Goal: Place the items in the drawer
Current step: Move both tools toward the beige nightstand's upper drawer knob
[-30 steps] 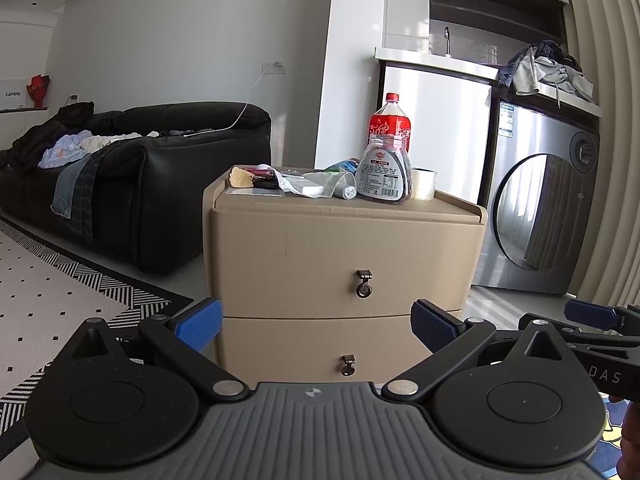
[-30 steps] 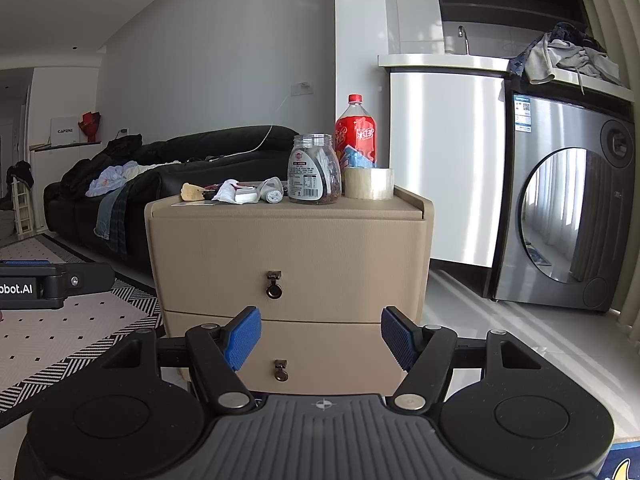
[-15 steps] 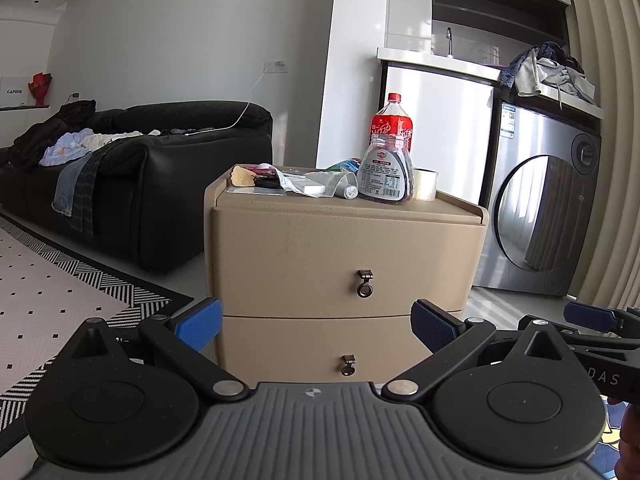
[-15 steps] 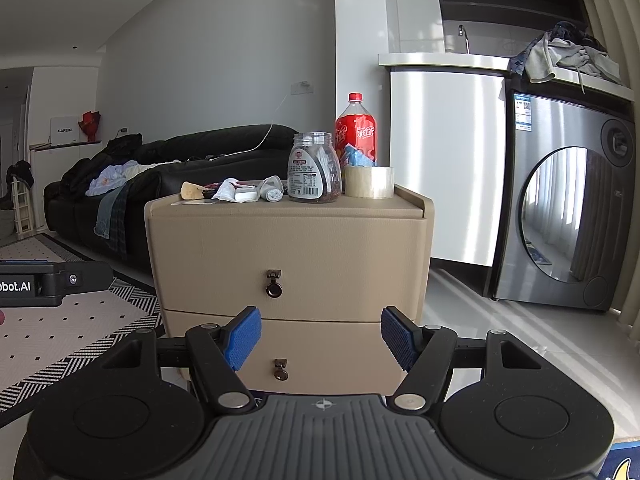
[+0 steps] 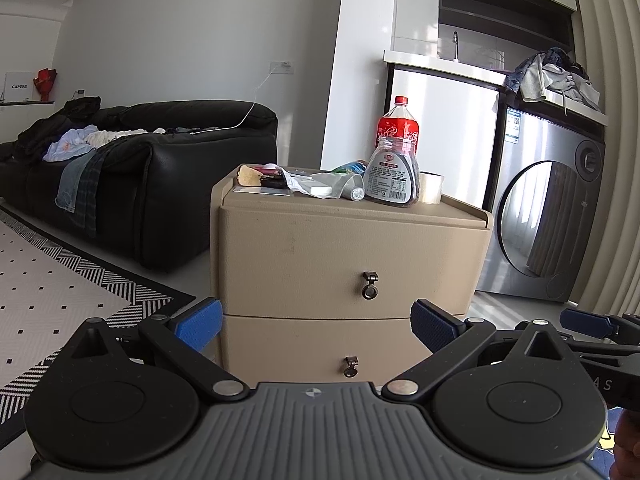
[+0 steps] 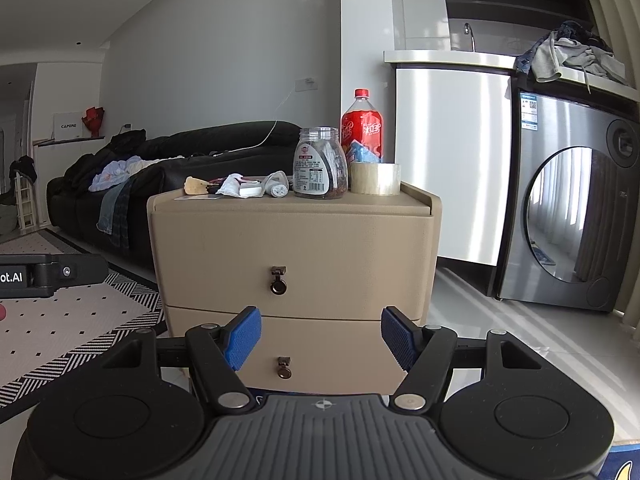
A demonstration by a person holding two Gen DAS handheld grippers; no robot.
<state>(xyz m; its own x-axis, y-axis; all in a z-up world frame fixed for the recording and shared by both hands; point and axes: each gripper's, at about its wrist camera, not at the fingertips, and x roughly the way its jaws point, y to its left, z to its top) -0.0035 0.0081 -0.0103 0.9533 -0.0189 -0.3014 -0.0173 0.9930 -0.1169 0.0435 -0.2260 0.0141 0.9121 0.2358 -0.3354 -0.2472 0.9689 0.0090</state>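
Observation:
A beige two-drawer cabinet (image 5: 352,252) (image 6: 296,248) stands ahead, both drawers closed, each with a ring pull: upper (image 5: 369,286) (image 6: 279,281), lower (image 5: 351,367) (image 6: 284,368). On its top sit a red soda bottle (image 5: 397,126) (image 6: 362,126), a clear jar (image 5: 393,178) (image 6: 320,164), a tape roll (image 5: 429,188) (image 6: 375,178) and small packets with a wrapper (image 5: 280,180) (image 6: 240,186). My left gripper (image 5: 316,326) and right gripper (image 6: 321,338) are open, empty, low in front of the lower drawer and apart from it.
A black sofa (image 5: 132,184) (image 6: 168,176) with clothes lies left of the cabinet, on a patterned rug (image 5: 60,300) (image 6: 80,320). A washing machine (image 5: 548,208) (image 6: 576,216) stands right, under a counter with laundry. The other gripper shows at the right edge (image 5: 588,324) and left edge (image 6: 44,274).
Both views have crept slightly; the cabinet and the items on it keep their places. Both grippers stay open.

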